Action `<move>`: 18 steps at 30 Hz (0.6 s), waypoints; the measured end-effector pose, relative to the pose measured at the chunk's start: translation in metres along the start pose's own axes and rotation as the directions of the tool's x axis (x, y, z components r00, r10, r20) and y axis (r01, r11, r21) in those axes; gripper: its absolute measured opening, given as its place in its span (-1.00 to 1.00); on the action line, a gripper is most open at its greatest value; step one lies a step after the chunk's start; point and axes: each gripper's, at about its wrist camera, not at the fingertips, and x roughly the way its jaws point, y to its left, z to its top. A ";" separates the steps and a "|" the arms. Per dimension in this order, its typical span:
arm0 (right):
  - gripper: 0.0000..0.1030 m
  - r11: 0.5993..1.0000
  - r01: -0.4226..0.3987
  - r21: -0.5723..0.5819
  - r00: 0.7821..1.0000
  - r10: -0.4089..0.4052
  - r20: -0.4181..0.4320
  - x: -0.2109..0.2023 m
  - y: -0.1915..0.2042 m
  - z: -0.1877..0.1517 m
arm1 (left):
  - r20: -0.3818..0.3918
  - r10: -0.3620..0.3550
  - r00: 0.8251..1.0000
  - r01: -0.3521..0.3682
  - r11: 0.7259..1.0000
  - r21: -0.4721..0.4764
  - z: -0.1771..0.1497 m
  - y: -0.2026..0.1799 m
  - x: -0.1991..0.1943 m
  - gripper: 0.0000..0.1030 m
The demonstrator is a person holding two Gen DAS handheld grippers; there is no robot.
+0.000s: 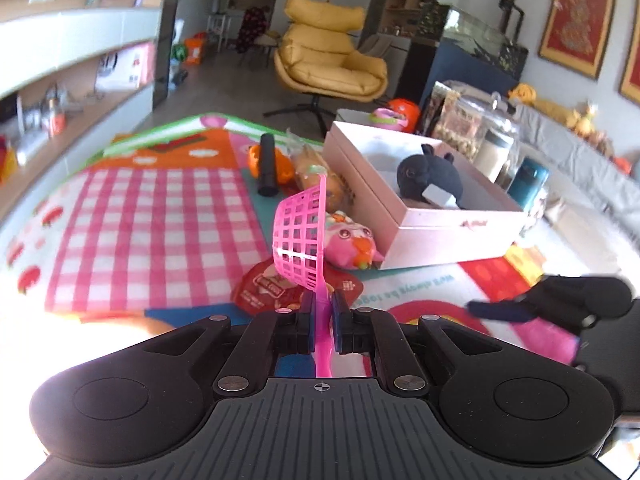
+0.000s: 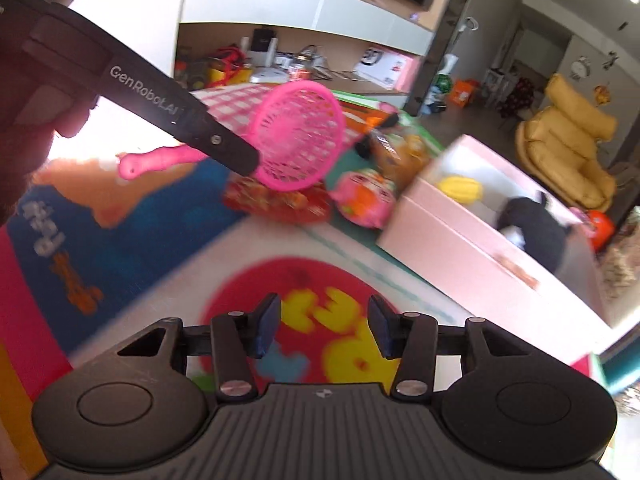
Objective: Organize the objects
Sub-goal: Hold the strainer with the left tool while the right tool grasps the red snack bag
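Left tongs [image 1: 321, 320] clamped on the handle of the pink plastic mesh scoop [image 1: 301, 236], basket end held up and forward, edge-on in the left wrist view, lifted clear of the colourful play mat [image 1: 160, 208] on the floor. Right tongs [image 2: 323, 326] apart, empty, hovering low over the mat's red patch, well apart from the scoop. Step in hand, as I judge it: carry the scoop to the pale pink open cardboard box [image 1: 420, 236] and drop it in. To do it well: keep the clamp firm on the thin handle since the basket end is the heavier side and could pivot, swing right over the box wall, lower the basket past the rim before letting go, aim for the bare part of the box floor. Box already holds a black plush toy [image 1: 430, 178] and, in the right wrist view, a yellow toy [image 2: 460, 188]; avoid landing on them. The box sits ahead and right of the left tongs, near. Loose things not yet sorted lie between scoop and box: a pink owl-faced squishy toy [image 1: 352, 244] just beside the box wall, a red snack pouch [image 1: 268, 288] below the scoop, a black cylinder [image 1: 267, 168] and an orange toy [image 1: 256, 160] farther back. Right wrist view is motion-blurred.
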 end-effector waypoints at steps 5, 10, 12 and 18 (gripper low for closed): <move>0.26 0.991 0.098 0.086 0.995 -0.099 0.002 -0.012 -0.031 -0.030 | -0.027 0.011 1.000 -0.009 0.999 0.049 -0.002 -0.016 0.004 -0.80; 0.36 0.974 0.105 0.199 0.994 -0.109 0.012 -0.023 -0.053 -0.046 | -0.002 -0.010 1.000 0.010 1.000 -0.024 0.003 -0.009 -0.002 -0.80; 0.49 0.971 0.056 0.232 0.996 -0.069 0.049 -0.031 -0.052 -0.042 | 0.020 0.002 1.000 -0.001 0.999 -0.054 0.010 0.000 -0.008 -0.80; 0.63 0.966 -0.104 0.238 0.987 0.071 0.143 -0.019 -0.024 -0.001 | 0.040 0.018 0.999 -0.014 0.995 -0.100 0.023 0.023 -0.020 -0.80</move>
